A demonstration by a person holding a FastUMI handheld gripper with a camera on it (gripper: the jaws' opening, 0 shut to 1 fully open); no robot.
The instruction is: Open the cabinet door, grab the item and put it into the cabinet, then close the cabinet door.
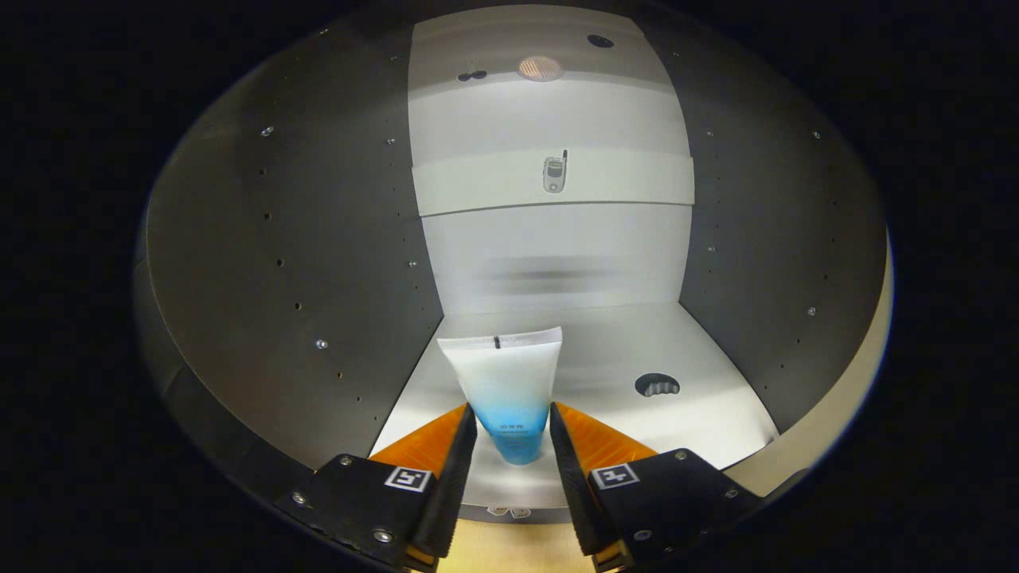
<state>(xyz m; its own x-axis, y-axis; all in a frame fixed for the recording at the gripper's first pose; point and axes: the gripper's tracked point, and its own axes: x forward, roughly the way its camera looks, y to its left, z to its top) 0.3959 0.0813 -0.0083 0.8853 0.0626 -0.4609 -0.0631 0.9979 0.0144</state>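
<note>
**Tube held inside the cabinet, over the bottom shelf**

The gripper point(513, 434) has its two fingers closed on a soft plastic tube point(505, 382), white at the crimped flat end and blue toward the cap; both fingers press on the blue lower part, one on each side, and the gap between them is only as wide as the tube; the crimped end points away from the fingers, deeper into the cabinet point(302, 239).

I judge the tube is light and soft; it will give under pressure, and its smooth skin can slip, so a hold near the firmer cap end, as now, seems better than on the thin flat end; too hard a squeeze may deform it.

The tube is over the pale bottom shelf point(700, 414), close to the dark left wall of the cabinet; whether it already touches the shelf I cannot tell. To the right of the tube there is a dark round hole point(657, 385) in the shelf; above it, on the back wall, a pale band carries a small phone sticker point(554, 173); nothing stands between the tube and the back wall.
</note>
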